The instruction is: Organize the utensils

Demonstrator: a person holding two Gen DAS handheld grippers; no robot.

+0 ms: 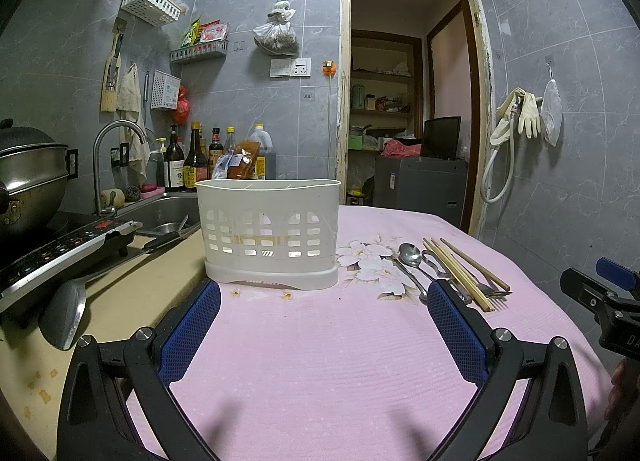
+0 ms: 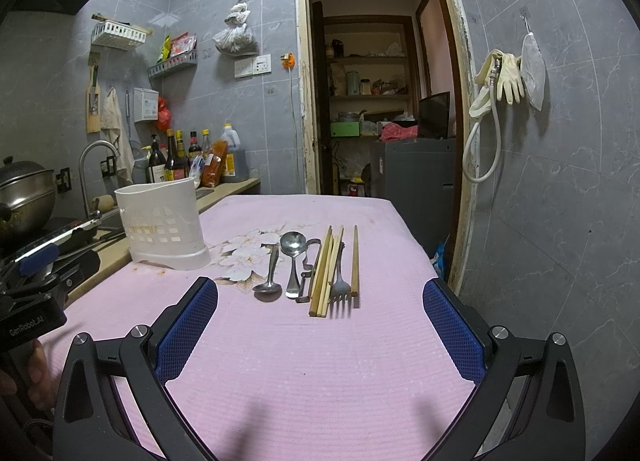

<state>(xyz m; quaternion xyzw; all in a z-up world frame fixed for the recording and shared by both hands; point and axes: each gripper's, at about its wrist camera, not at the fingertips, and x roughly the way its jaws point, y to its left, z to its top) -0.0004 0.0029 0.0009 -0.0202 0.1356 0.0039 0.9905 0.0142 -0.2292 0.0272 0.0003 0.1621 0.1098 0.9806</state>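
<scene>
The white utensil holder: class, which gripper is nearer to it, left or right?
Left. The left gripper faces the white utensil holder head-on; the right gripper sits off to its right, facing the laid-out utensils.

Dim overhead light, soft shadows below, sharp focus, heavy fisheye-edge bending.

left tongs (image 1: 324,301): spread wide, nothing held; right tongs (image 2: 320,297): spread wide, nothing held, seemingly level
</scene>
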